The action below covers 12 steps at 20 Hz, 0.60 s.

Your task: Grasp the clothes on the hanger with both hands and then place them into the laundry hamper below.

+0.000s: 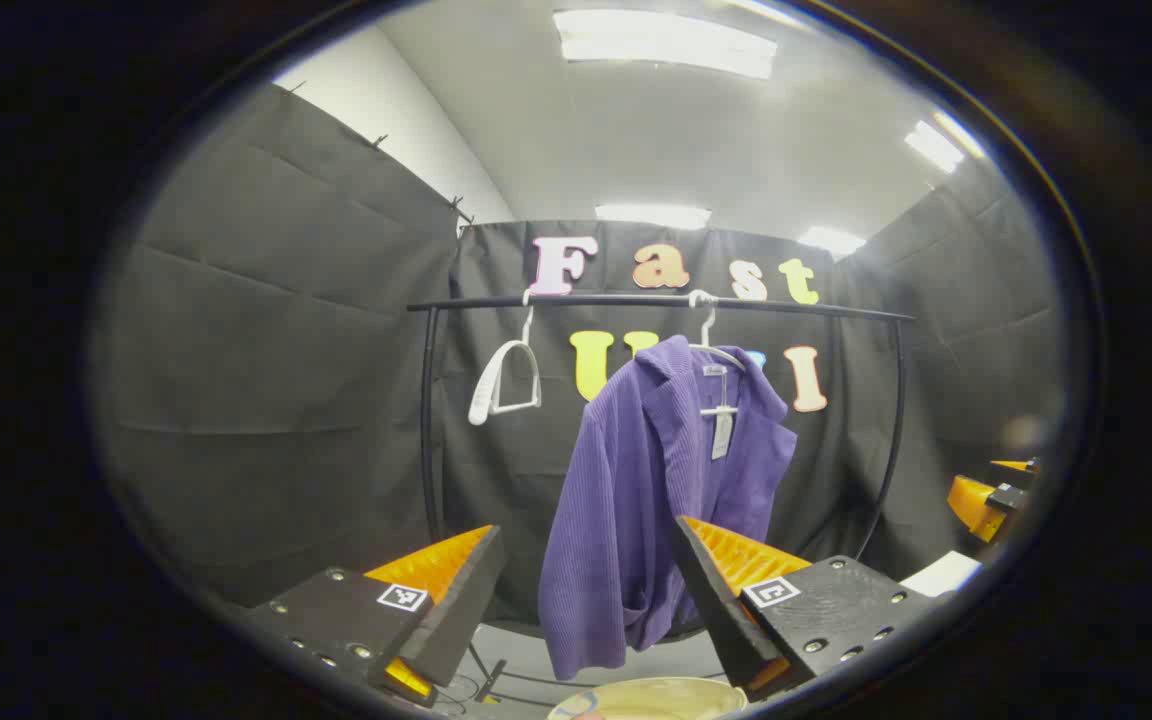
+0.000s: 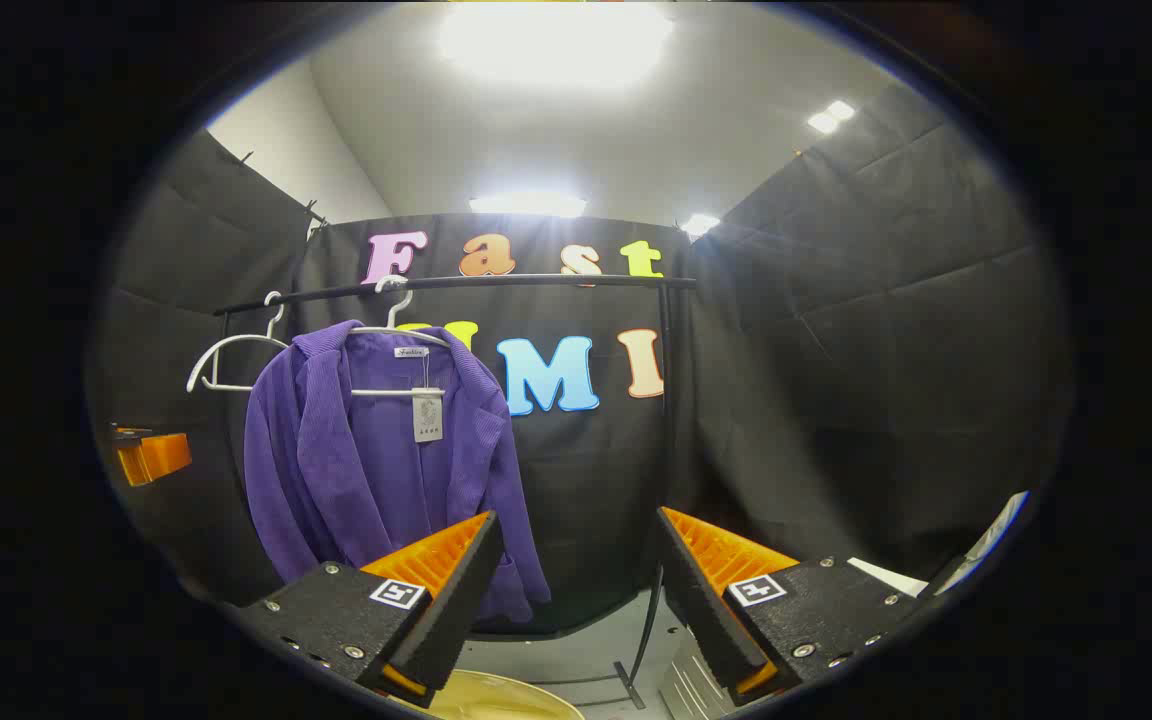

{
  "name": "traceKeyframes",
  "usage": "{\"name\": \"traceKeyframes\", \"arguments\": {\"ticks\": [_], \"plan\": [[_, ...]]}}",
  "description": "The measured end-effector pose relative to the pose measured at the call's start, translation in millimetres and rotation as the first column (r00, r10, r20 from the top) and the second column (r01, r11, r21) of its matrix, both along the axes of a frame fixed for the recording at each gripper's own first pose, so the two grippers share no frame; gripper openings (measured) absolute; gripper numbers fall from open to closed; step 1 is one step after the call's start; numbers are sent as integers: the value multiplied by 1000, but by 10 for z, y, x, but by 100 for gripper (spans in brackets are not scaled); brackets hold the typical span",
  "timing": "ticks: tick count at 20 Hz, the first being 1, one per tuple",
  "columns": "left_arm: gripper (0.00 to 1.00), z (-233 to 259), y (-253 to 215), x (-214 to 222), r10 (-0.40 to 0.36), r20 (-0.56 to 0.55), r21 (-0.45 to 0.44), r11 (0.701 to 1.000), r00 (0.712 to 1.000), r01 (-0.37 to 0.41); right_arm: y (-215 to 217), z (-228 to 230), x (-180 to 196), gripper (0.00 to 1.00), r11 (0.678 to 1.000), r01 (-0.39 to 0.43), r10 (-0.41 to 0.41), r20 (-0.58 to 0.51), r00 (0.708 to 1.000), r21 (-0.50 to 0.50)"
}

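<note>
Purple ribbed cloth marks the jacket (image 1: 651,500), which hangs on a white hanger (image 1: 711,345) from the black rail (image 1: 656,302), well ahead of the left gripper (image 1: 581,590) and centred between its wide-open, empty jaws; a spare hanger (image 1: 506,385) hangs up to the left. In the right gripper view the jacket (image 2: 376,450) sits beyond the left finger of the right gripper (image 2: 576,590), jaws also wide and empty. A neck label and paper tag (image 2: 427,416) are too small to read. A pale hamper rim (image 1: 651,697) shows below the jaws.
</note>
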<state>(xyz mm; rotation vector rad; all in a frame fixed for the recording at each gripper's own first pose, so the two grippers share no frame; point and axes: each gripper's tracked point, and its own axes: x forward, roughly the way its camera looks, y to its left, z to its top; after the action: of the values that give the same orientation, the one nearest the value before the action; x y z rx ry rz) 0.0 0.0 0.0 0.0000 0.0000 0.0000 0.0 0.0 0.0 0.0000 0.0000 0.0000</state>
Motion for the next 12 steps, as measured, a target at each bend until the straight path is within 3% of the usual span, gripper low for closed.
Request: {"name": "traceKeyframes", "arguments": {"ticks": [12], "plan": [[100, 64, -21, -108, -10, 21, 30, 1000, 1000, 10, 19, 11, -49, 94, 1000, 4, -5, 6, 1000, 9]]}}
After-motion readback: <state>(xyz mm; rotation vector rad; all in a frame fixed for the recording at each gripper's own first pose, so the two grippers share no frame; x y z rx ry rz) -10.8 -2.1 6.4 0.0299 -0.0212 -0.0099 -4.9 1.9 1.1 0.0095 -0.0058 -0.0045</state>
